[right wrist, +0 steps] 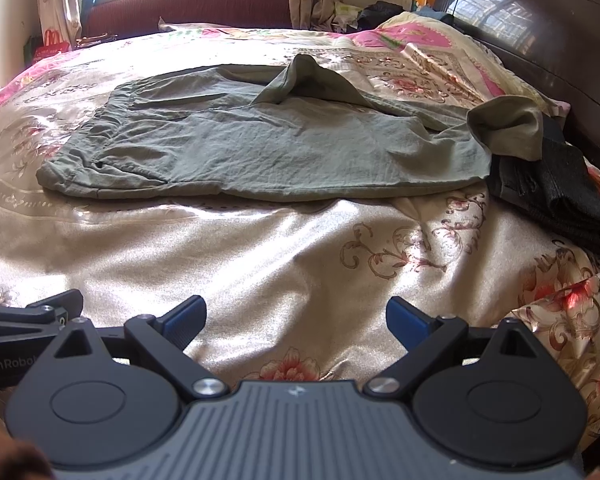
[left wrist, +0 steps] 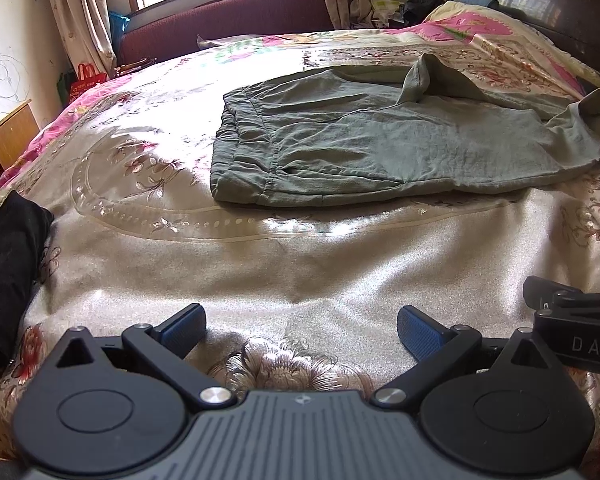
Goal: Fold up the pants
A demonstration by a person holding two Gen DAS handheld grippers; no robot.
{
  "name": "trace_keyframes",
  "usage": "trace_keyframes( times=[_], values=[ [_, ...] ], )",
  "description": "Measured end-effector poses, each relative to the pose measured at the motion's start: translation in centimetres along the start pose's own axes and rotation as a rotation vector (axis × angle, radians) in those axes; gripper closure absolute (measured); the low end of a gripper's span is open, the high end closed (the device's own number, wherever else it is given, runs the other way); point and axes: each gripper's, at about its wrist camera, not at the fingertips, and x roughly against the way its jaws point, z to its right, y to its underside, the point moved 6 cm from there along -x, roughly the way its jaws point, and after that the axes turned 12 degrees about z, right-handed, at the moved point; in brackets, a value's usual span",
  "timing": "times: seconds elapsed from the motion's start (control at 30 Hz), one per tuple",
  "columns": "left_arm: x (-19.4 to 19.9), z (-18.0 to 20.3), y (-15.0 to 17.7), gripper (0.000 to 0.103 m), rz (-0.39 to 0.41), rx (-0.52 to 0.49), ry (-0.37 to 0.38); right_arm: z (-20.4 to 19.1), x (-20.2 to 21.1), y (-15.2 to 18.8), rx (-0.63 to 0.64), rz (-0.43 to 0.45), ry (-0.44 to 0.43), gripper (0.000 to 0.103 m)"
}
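Note:
Grey-green pants (left wrist: 380, 140) lie flat across the floral bedspread (left wrist: 260, 264), waistband to the left, legs running right with a raised fold at the back. They also show in the right wrist view (right wrist: 268, 148), where one leg end (right wrist: 504, 128) is bunched up at the right. My left gripper (left wrist: 301, 330) is open and empty, low over the bedspread, well short of the pants. My right gripper (right wrist: 296, 326) is open and empty, also near the bed's front edge, beside the left one.
A black garment (left wrist: 8, 272) lies at the bed's left edge. Dark folded clothes (right wrist: 556, 196) lie right of the pants. A dark wooden headboard (right wrist: 540, 40) stands at the right. A maroon sofa (left wrist: 228, 20) and curtains stand beyond the bed under a window.

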Motion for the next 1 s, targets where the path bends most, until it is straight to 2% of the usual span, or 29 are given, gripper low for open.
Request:
trace_keyframes(
  times=[0.37, 1.0],
  values=[
    [-0.27, -0.34, -0.02, 0.0, 0.001, 0.008, -0.016, -0.95, 0.1, -0.54, 0.024, 0.026, -0.019, 0.007],
    [-0.36, -0.44, -0.28, 0.0, 0.006, 0.014, -0.008, -0.88, -0.2, -0.7, 0.008, 0.015, -0.034, 0.007]
  ],
)
